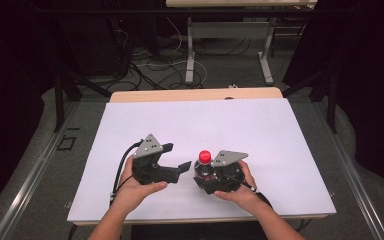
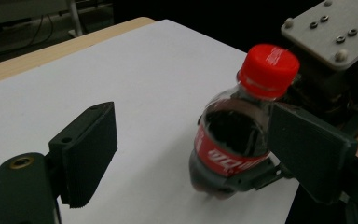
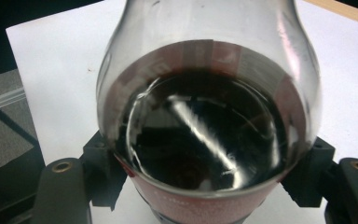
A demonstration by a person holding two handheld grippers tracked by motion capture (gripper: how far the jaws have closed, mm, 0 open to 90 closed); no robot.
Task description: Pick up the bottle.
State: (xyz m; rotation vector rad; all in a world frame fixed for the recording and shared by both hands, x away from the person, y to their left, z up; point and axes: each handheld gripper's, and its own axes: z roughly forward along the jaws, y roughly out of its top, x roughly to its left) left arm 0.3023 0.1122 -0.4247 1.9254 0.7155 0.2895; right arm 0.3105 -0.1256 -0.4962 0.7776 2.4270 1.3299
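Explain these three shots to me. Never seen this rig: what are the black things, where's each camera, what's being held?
There is no robot here: a person stands at a table covered with a white sheet and holds a hand-operated gripper in each hand. Each gripper has two black jaws, a grey plate on top and a trailing cable.

The wide picture comes from a fixed camera above the person, looking forward and down; the forearms enter from the bottom. The other two come from small cameras riding on the grippers, looking along their jaws.

The right gripper is closed on a small cola bottle with a red cap and dark liquid inside; its own camera looks at the bottle's shoulder up close, with a jaw on either side.

The left gripper holds nothing. Its jaws stand apart, pointed toward the bottle, near the cap but not touching it.
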